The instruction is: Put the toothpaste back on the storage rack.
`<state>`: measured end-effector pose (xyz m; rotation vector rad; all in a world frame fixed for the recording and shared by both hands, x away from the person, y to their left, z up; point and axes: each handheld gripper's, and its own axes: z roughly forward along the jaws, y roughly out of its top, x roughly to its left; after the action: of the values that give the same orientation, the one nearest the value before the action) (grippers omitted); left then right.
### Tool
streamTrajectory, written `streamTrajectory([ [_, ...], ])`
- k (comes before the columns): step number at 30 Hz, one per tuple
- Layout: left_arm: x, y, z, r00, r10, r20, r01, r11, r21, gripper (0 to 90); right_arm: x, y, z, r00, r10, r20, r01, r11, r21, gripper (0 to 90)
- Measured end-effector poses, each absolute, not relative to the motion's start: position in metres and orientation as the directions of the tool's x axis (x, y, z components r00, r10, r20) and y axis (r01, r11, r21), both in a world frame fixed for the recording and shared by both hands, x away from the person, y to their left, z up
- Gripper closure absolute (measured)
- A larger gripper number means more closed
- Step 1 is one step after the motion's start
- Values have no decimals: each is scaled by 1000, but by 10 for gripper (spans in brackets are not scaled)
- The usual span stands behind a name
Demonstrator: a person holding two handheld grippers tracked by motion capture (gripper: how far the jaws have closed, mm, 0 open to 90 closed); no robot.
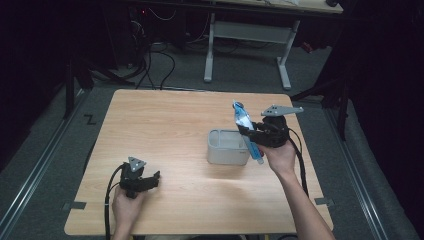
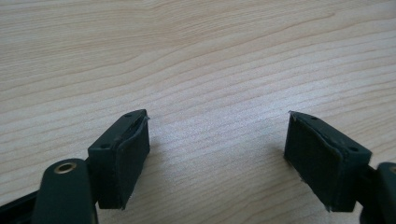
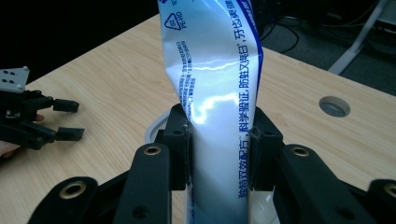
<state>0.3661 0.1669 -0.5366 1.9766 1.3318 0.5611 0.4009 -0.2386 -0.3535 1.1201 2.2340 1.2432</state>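
Toothpaste tube [image 1: 246, 131] is clamped between the jaws of the right gripper [image 1: 253, 135], just beside the right wall of the grey bin [image 1: 228, 154], which serves as the landmark. The tube's long axis runs steeply, tilted: its capped top leans up and away over the bin's far right corner, while its lower end hangs at the bin's near right corner, outside the wall as far as the high view tells. In the right gripper view the pads press on both sides of the tube [image 3: 219, 116] at about mid-length, and the bin's pale rim [image 3: 154, 128] lies just beyond the jaws. The bin looks empty; its floor shows bare and pale. For the tube to go in, it likely has to shift left over the opening and come down. The left gripper [image 1: 150, 180] rests on the table [image 1: 165, 120], well apart from the bin to its near left, jaws standing wide apart with nothing between them.
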Motion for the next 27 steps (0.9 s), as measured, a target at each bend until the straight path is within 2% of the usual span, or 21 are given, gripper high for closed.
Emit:
streamTrajectory([
  [27,366,166,-537,385,923,-14,628,-251,737,227,437,-206,-342,-652,752,90,450,289,845,675],
])
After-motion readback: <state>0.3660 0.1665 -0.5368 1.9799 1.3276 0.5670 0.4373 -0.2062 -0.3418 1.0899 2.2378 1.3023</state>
